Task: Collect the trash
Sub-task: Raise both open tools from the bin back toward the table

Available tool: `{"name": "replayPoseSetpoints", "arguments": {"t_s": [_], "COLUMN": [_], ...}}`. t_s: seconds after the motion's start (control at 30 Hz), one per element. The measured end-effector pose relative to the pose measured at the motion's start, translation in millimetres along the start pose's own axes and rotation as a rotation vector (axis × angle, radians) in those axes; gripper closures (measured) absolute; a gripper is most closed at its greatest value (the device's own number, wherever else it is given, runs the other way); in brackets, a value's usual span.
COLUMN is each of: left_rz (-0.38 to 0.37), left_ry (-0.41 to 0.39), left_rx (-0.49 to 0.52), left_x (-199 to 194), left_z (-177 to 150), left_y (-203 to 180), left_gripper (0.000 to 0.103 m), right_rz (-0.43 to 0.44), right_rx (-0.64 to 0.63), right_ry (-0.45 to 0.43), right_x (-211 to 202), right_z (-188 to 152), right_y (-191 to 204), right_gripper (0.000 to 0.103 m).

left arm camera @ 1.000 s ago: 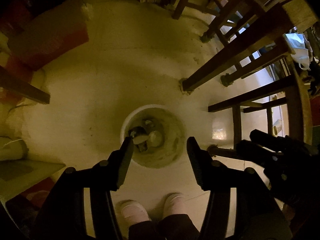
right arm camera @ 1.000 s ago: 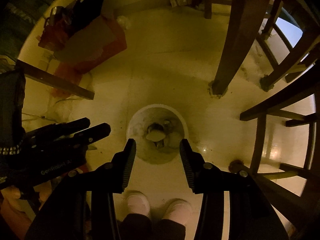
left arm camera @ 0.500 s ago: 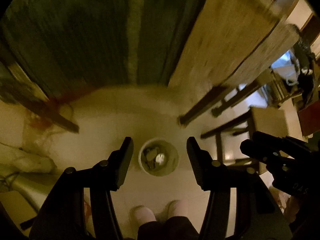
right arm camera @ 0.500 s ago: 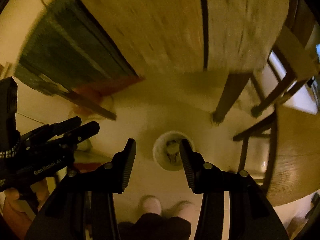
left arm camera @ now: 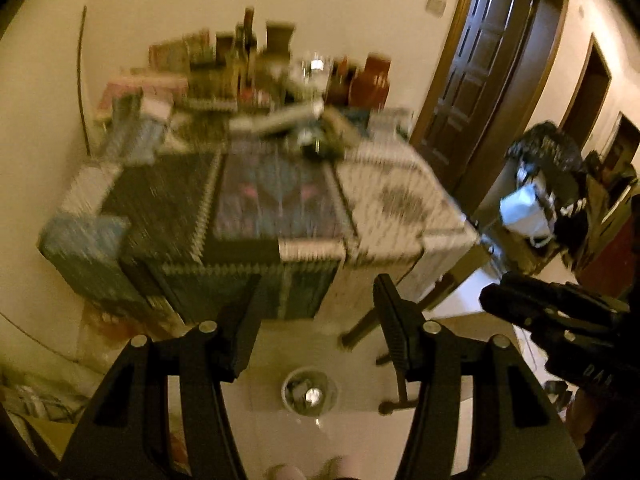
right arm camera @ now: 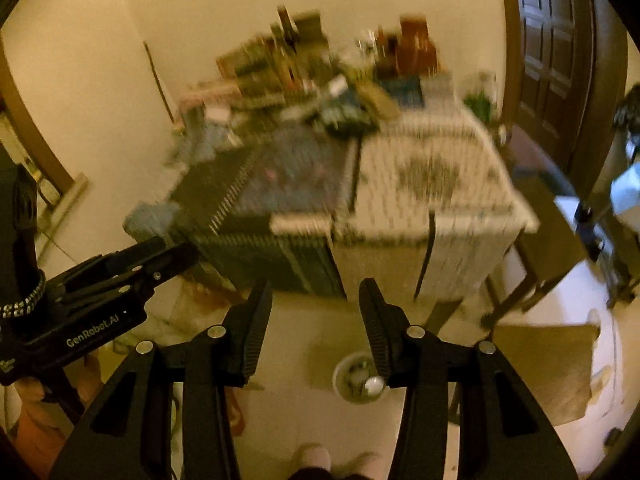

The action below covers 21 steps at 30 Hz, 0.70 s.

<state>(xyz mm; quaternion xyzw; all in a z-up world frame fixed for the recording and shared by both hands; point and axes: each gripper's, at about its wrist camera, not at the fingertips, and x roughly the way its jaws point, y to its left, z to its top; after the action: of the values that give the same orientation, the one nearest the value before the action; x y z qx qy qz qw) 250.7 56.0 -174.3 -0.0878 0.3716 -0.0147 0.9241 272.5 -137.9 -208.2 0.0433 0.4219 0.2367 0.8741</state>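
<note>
1. Lettering "GenRobot.AI" shows on the left gripper point(right arm camera: 176, 254), seen at the left of the right wrist view.
2. Patterned cloth covers the cluttered table point(left arm camera: 384, 196) at the far wall; a dark door point(left arm camera: 476, 92) stands right.
3. Both the left and right gripper point(right arm camera: 316, 320) are spread, empty.
4. Trash bin point(left arm camera: 309, 394) sits on the pale floor point(right arm camera: 304, 420), near the person's feet.

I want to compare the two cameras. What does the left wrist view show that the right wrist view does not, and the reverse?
Only the left wrist view: the right tongs at its right edge, and a black bag beyond.
Only the right wrist view: the left tongs at its left edge, printed "GenRobot.AI".
Both: the cluttered table with a patterned cloth, the trash bin on the floor, the dark door, and empty, open tongs.
</note>
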Motion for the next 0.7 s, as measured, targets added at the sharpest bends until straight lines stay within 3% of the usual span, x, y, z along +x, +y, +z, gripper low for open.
{"name": "replayPoseSetpoints", "arguments": {"t_s": [0.37, 0.6, 0.7], "left_rz": [-0.032, -0.026, -0.011], "left_ry": [-0.234, -0.342, -0.372], "left_rx": [0.040, 0.082, 0.092], "left_x": [-132.7, -180.6, -183.8], "left_z": [60.4, 81.5, 88.1], "left_y": [2.9, 7.1, 6.5], "left_gripper": [0.044, 0.029, 0.011], "right_rz": [-0.121, -0.153, -0.176], "right_rx": [-0.087, -0.084, -0.068], "right_ry": [-0.259, -0.396, -0.449], "right_x": [-124.1, -159.0, -165.9], "right_z": [53.8, 67.2, 71.9], "right_y": [63.9, 77.6, 77.1], "right_gripper": [0.060, 0.031, 0.015]}}
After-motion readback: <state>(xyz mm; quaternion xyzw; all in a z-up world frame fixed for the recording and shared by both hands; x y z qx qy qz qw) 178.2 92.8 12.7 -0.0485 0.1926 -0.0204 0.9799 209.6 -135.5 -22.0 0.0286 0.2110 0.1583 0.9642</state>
